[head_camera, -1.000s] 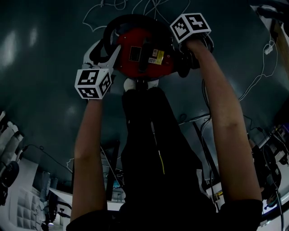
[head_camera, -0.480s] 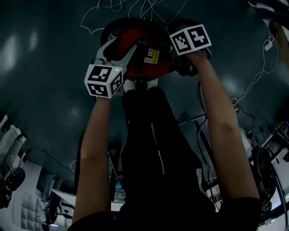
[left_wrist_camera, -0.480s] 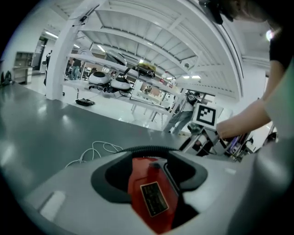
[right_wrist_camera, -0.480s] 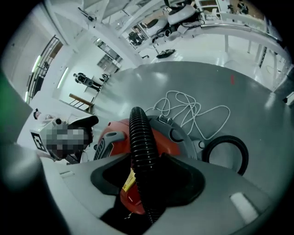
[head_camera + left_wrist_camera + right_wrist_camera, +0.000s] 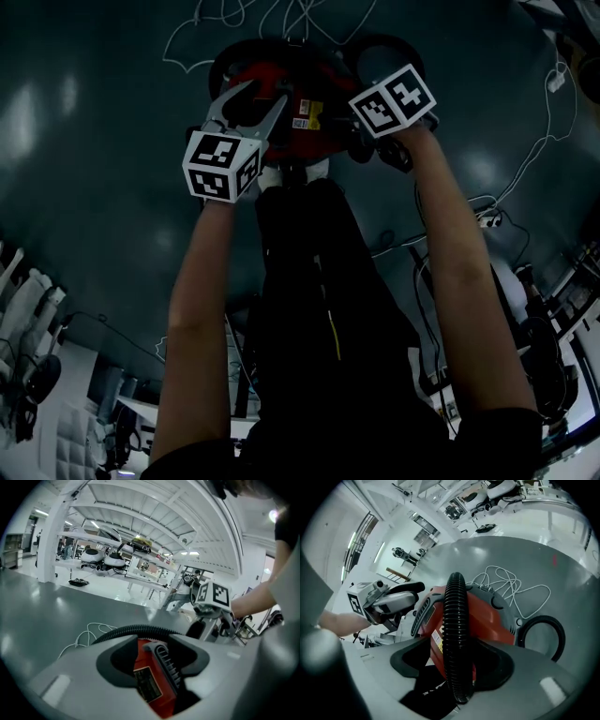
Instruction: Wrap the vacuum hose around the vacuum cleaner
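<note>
Right gripper view: our right claw loosens, released, around the vacuum hose, seemingly leaving it draped over the vacuum cleaner; the left claw, unclenched, narrows astride its handle.

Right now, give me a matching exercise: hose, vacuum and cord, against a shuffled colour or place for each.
Things:
1. hose
2. vacuum
3. cord

Descriptions:
A. white, in loose loops on the floor
B. black and ribbed, lying over the top of the red body
C. red, with a black handle

Pairs: 1-B, 2-C, 3-A
</note>
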Motion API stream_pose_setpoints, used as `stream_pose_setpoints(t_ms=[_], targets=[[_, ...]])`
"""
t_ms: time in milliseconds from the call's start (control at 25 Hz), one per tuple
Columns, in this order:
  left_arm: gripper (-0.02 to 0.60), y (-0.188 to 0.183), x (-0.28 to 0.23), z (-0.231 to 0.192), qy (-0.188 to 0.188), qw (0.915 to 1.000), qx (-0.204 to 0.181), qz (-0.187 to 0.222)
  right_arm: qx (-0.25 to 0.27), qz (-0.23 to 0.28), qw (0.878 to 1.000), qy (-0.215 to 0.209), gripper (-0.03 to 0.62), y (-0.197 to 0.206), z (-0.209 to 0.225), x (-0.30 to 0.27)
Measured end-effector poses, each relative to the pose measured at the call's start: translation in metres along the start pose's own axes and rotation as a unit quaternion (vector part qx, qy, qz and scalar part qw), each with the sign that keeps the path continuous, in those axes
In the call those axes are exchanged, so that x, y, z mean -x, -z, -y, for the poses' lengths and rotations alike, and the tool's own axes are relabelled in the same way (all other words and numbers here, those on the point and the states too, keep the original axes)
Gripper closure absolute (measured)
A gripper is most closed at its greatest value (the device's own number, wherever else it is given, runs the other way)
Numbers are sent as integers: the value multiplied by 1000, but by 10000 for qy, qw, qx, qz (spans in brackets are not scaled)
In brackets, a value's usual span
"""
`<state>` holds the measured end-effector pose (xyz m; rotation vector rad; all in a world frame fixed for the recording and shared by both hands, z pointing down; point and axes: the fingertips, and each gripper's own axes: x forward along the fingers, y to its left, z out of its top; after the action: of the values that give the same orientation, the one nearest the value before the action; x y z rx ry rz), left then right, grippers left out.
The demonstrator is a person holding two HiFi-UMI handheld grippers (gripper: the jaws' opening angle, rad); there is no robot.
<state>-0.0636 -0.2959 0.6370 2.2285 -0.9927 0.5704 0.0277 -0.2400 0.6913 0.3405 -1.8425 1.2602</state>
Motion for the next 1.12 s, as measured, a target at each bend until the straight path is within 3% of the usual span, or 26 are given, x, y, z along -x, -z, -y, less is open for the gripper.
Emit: stream_pose_setpoints(t_ms=[440, 800, 1120], targets=[[377, 12, 12, 34, 500, 9973, -422, -339, -495, 904, 9938, 429, 299, -2, -28, 1], [368, 34, 37, 50, 693, 9950, -500, -525, -530, 1777, 9702, 1560, 247, 18, -44, -6], [376, 51, 41, 70, 520, 9967, -347, -525, -646, 1959, 9675, 1460, 289, 34, -57, -6]])
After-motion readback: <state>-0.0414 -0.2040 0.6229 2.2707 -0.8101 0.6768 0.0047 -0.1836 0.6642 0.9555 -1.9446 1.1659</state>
